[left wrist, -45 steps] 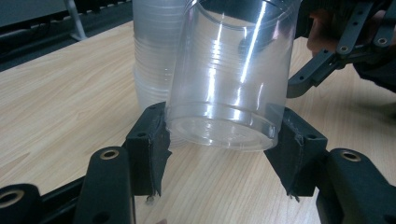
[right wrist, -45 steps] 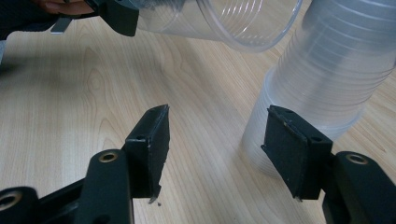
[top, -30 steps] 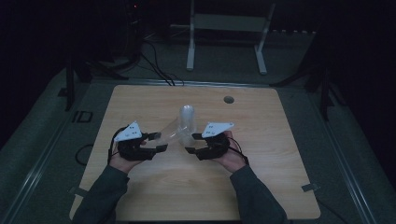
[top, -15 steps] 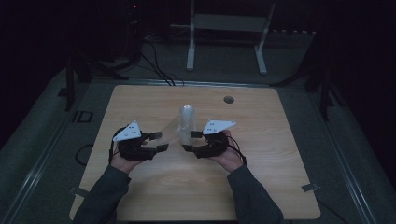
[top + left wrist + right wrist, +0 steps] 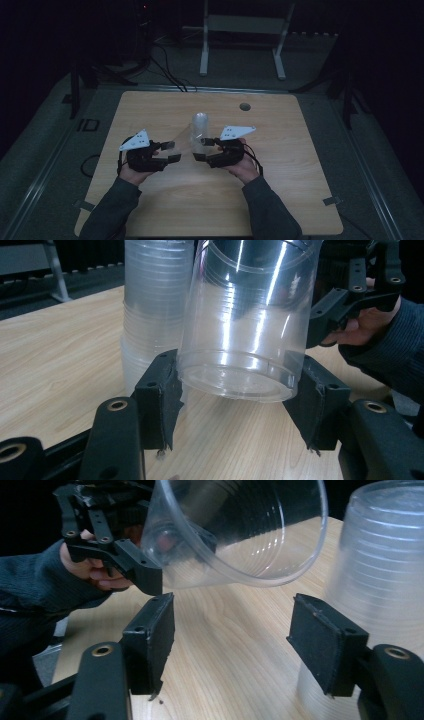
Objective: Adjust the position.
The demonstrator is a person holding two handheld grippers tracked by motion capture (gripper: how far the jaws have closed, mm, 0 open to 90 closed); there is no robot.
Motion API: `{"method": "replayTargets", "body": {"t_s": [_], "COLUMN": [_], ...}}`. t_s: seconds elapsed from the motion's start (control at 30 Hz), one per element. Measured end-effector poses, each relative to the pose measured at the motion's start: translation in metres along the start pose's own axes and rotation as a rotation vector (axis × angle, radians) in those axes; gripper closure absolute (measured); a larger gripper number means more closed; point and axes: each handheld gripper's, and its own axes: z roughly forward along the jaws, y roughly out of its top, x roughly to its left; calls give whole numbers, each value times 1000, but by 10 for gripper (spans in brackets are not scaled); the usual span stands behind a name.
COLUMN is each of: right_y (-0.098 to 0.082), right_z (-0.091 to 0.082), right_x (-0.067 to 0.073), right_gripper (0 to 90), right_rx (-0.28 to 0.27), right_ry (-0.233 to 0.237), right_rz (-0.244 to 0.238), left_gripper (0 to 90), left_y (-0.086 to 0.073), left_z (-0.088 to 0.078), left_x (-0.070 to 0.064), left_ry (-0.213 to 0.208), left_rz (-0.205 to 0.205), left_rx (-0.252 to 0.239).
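Cup (image 5: 245, 325) of clear plastic, tilted on its side and held off the bench (image 5: 300, 200) between the two grippers, just in front of an upright stack of like cups (image 5: 200, 122). Left gripper (image 5: 235, 390): jaws closed on the base of the cup, one black pad (image 5: 159, 390) pressed on each side of it; in the right gripper view the same gripper (image 5: 150, 577) grips the narrow end, and the wide mouth of the cup (image 5: 240, 530) faces the camera. Right gripper (image 5: 232, 640): jaws partly apart and just now opening, both pads clear of the cup, whose rim hangs above the gap between them; nothing is held. Stack of cups (image 5: 380, 585): stands on the bench just beside the right gripper's far pad; in the left gripper view the stack (image 5: 155, 305) rises directly behind the held cup. High view: left gripper (image 5: 167, 152) and right gripper (image 5: 200, 150) face each other near the bench centre, the cup (image 5: 185, 140) bridging them. A round hole (image 5: 244, 106) marks the far part of the bench.
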Motion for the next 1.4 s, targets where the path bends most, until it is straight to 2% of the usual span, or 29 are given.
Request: {"method": "replayTargets", "body": {"t_s": [0.17, 0.43, 0.9, 1.2, 1.4], "right_y": [2, 3, 5, 7, 8], "right_z": [2, 4, 5, 4, 4], "right_x": [1, 0, -2, -3, -3], "right_gripper": [323, 290, 281, 285, 285], "right_rx": [-9, -37, -81, -118, -138], "right_ry": [16, 73, 105, 109, 115], "right_rz": [1, 41, 86, 111, 123], "left_gripper": [424, 424, 424, 424, 424], "left_y": [0, 0, -1, -3, -4], "left_z": [0, 0, 3, 3, 3], "left_x": [0, 0, -1, 0, 1], "left_ry": [-9, -23, -50, -53, -39], "left_rz": [-5, -13, -30, -48, -56], "left_rx": [-12, -27, -57, -90, -96]}}
